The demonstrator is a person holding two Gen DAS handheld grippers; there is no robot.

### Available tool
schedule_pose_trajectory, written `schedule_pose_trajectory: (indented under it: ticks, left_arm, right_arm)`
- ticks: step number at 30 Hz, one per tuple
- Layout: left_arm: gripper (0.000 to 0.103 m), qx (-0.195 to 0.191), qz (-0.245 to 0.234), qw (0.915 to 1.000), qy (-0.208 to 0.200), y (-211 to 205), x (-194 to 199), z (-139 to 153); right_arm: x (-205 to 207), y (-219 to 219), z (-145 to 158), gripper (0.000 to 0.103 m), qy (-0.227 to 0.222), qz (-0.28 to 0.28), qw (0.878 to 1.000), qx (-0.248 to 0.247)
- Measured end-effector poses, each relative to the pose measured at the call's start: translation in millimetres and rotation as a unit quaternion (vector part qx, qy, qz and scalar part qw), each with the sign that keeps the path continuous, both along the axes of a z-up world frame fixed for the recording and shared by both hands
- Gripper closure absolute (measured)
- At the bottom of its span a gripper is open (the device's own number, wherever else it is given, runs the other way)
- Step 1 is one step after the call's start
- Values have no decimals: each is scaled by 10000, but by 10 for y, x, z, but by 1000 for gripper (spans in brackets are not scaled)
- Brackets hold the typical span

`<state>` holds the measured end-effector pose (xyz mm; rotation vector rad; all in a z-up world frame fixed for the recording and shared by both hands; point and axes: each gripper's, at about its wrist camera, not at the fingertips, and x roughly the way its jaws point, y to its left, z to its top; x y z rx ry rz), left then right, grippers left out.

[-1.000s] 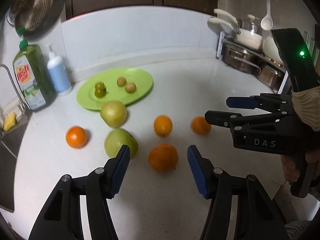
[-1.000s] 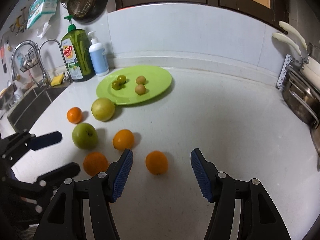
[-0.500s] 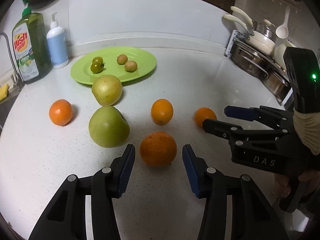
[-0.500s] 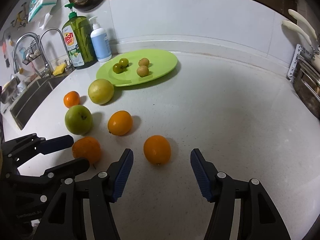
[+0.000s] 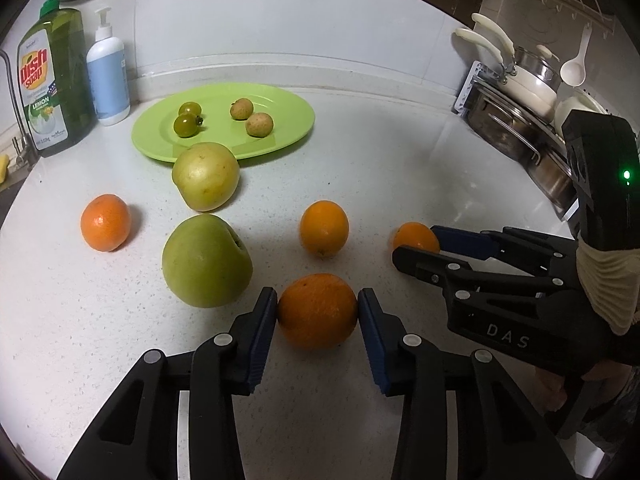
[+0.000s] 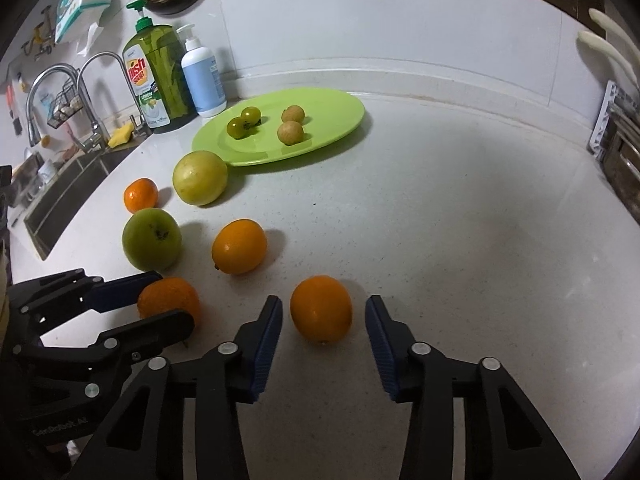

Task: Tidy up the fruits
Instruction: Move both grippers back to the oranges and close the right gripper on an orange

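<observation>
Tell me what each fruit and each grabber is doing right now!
left gripper: shut on the dark orange
dark orange: gripped, on the counter
right gripper: open around the bright orange, not touching
bright orange: loose on the counter
green apple: loose on the counter
yellow pear: beside the plate rim
green plate: holds four small fruits

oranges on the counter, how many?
4. One between the left gripper jaws, one between the open right gripper jaws, one mid-counter, one small one far left of the green apple. None on the plate.
</observation>
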<state>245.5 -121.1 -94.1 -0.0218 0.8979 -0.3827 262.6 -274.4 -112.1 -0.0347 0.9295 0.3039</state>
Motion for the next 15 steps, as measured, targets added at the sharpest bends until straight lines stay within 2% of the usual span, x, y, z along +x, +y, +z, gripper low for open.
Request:
schedule_pose_trajectory:
  ticks: [4,15]
  left_arm:
    - [62,82,-40,9999,-64,-30,18,-1]
    - [63,207,-143,9992,-324,-43,-4,114]
  right_arm:
    - [4,7,-24,70,65,15,10000,17]
    - [-65,-11,59,70,4,11,10000,99]
